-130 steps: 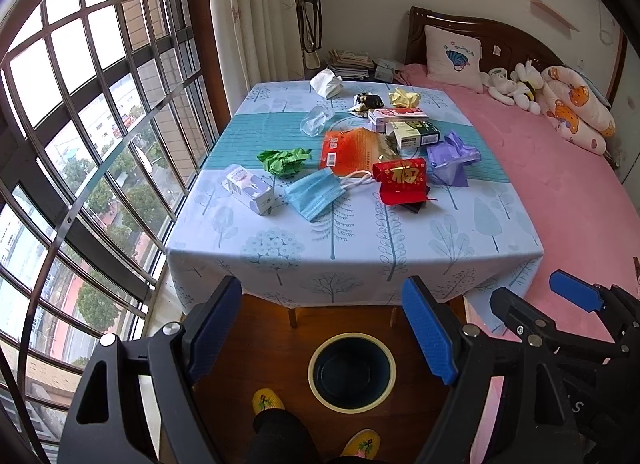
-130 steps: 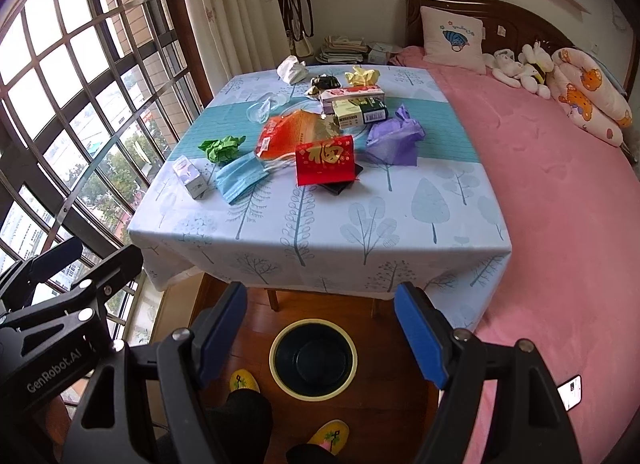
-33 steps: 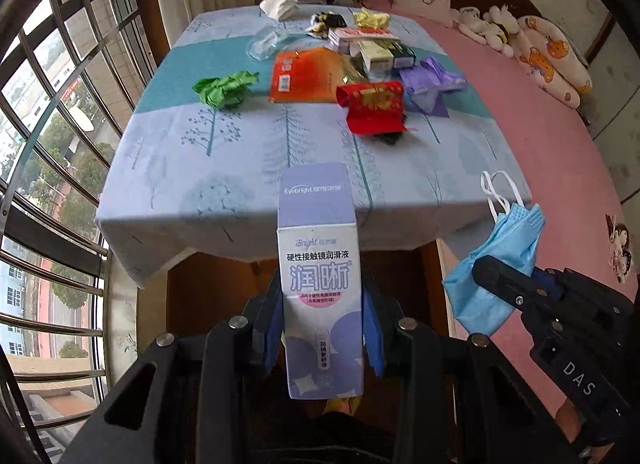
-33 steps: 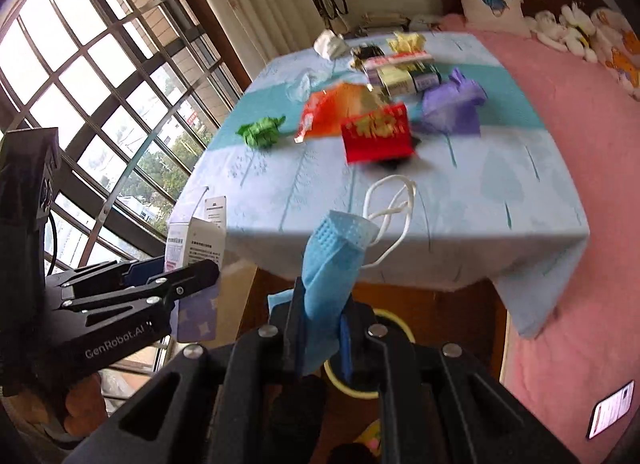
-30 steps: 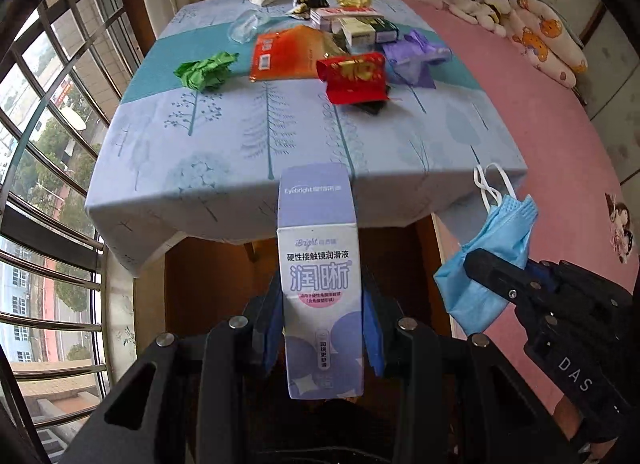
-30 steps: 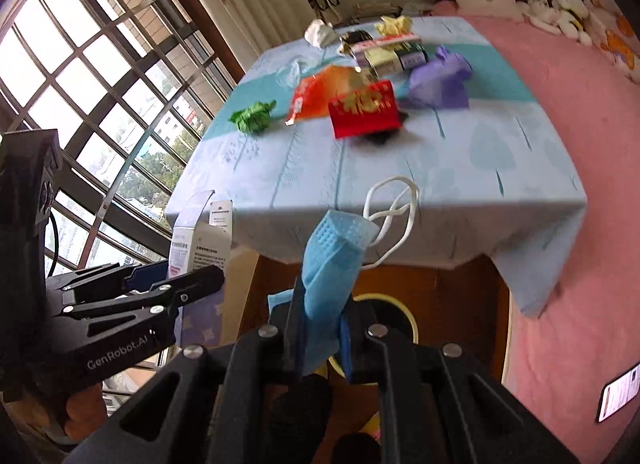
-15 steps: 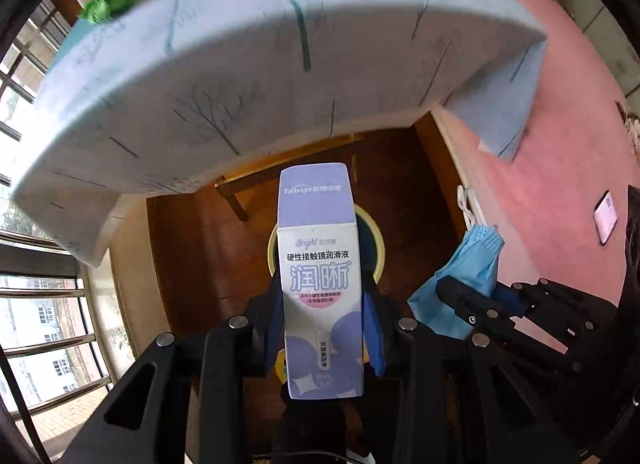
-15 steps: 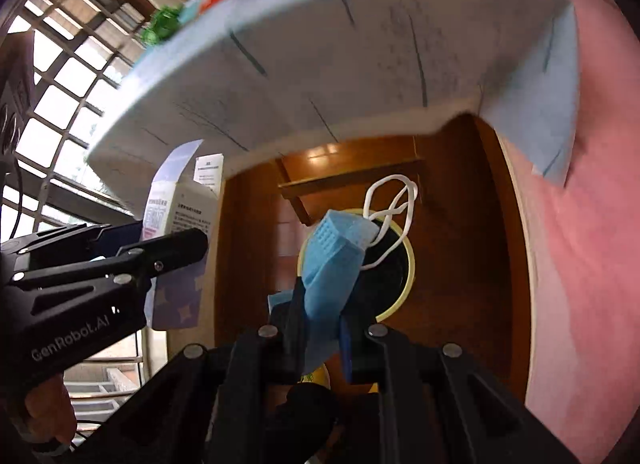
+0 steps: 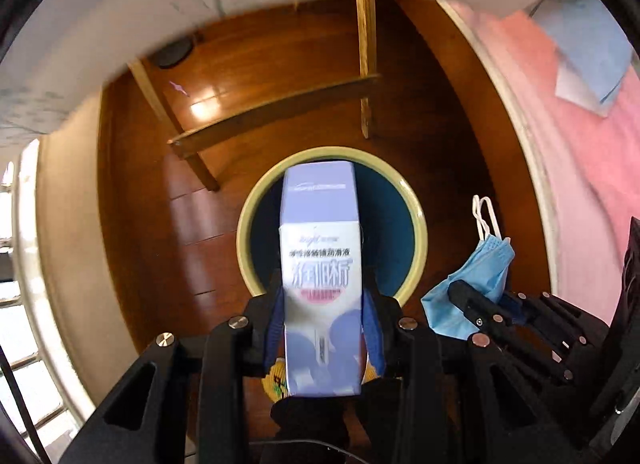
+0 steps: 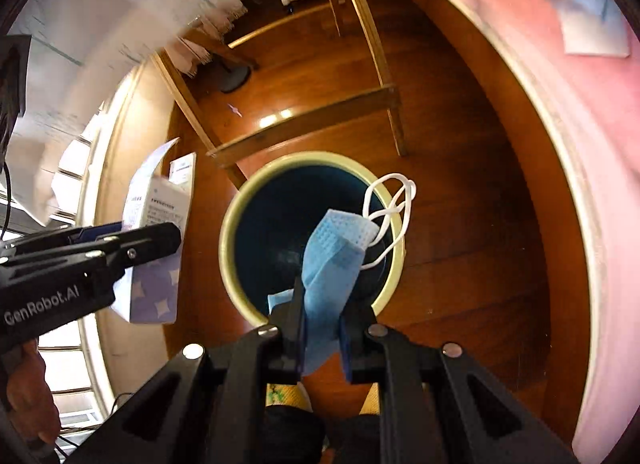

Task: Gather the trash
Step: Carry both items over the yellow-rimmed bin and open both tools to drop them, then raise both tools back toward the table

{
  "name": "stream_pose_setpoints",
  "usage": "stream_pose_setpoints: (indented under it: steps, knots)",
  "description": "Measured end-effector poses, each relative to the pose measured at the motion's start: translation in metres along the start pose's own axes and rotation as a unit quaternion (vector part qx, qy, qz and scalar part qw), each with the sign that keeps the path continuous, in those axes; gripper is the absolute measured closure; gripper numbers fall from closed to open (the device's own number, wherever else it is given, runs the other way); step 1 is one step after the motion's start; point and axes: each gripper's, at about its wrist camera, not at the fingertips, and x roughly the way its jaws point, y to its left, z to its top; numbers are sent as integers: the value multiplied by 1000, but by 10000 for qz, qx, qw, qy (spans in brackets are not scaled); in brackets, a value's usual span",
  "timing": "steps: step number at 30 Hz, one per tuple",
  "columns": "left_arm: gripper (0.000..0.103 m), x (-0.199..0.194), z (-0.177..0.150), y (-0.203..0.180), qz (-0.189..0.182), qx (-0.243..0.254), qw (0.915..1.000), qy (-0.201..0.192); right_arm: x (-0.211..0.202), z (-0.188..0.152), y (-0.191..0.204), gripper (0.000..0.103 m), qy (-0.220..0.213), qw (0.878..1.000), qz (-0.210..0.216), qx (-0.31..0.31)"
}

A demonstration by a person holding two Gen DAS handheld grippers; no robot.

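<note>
My left gripper (image 9: 322, 328) is shut on a white and lilac carton (image 9: 320, 264) and holds it above the round dark bin (image 9: 416, 220) with a yellow rim. The carton also shows in the right wrist view (image 10: 152, 216), left of the bin (image 10: 236, 208). My right gripper (image 10: 320, 328) is shut on a blue face mask (image 10: 332, 260) with white ear loops, held over the near right part of the bin. In the left wrist view the mask (image 9: 476, 284) hangs to the right of the bin.
The bin stands on a wooden floor (image 9: 280, 64) under the table. Wooden table legs and a crossbar (image 9: 272, 112) are just behind it. The tablecloth edge (image 9: 80, 44) hangs above. A pink bed (image 10: 580, 84) runs along the right. Windows are at the left.
Both grippers have dropped from above the table to below its edge and now point down at the bin, with the carton and the mask still held.
</note>
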Motion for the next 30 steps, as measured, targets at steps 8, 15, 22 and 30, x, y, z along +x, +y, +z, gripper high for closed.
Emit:
stream_pose_setpoints:
  steps: [8,15,22,30]
  knots:
    - [54,59,4,5,81,202,9998,-14,49,6,-1,89,54,9997,17,-247]
    - [6,67,8,19,260,115,9996,-85,76,19,7,84,91,9987,-76,-500]
    - [1,40,6,38,370,11,9981,-485,76,31,16,46,43,9992,-38,-388]
    - [1,-32,-4,52,286,-106,9968,-736,27,39,38,38,-169,9991,-138,-356]
